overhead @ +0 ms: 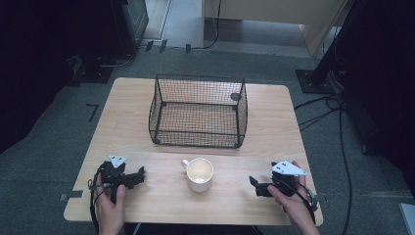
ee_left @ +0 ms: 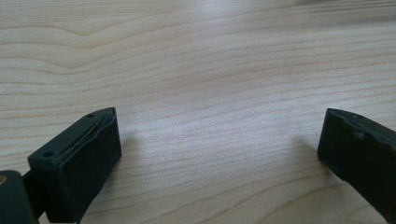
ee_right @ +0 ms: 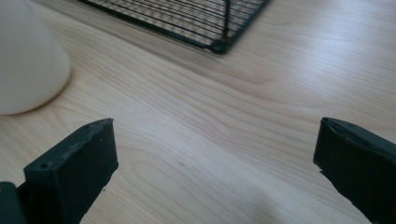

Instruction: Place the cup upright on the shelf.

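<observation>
Mug (overhead: 199, 174), white and upright, stands alone near the front edge of the desk (overhead: 132, 122), its handle turned toward the far left and its inside apparently empty. Just beyond it sits a black wire basket (overhead: 198, 110), also empty as far as I can see.

I hold the left hand-held gripper (overhead: 142, 172) low over the wood to the mug's left, jaws spread wide with nothing but bare desk grain between them in the left gripper view. The right hand-held gripper (overhead: 252, 181) waits on the opposite side, likewise gaping wide and holding nothing; in the right gripper view the mug's pale wall (ee_right: 28, 60) stands off to the left, outside the jaws, and a near corner of the basket (ee_right: 219, 44) lies ahead.

By my reading, the work has barely begun: the mug is untouched and apart from both tools, and the basket has received nothing. If the mug is bound for the basket, as its place suggests, everything remains to be done: the approach, the grip, the lift over the rim and the release inside.
</observation>
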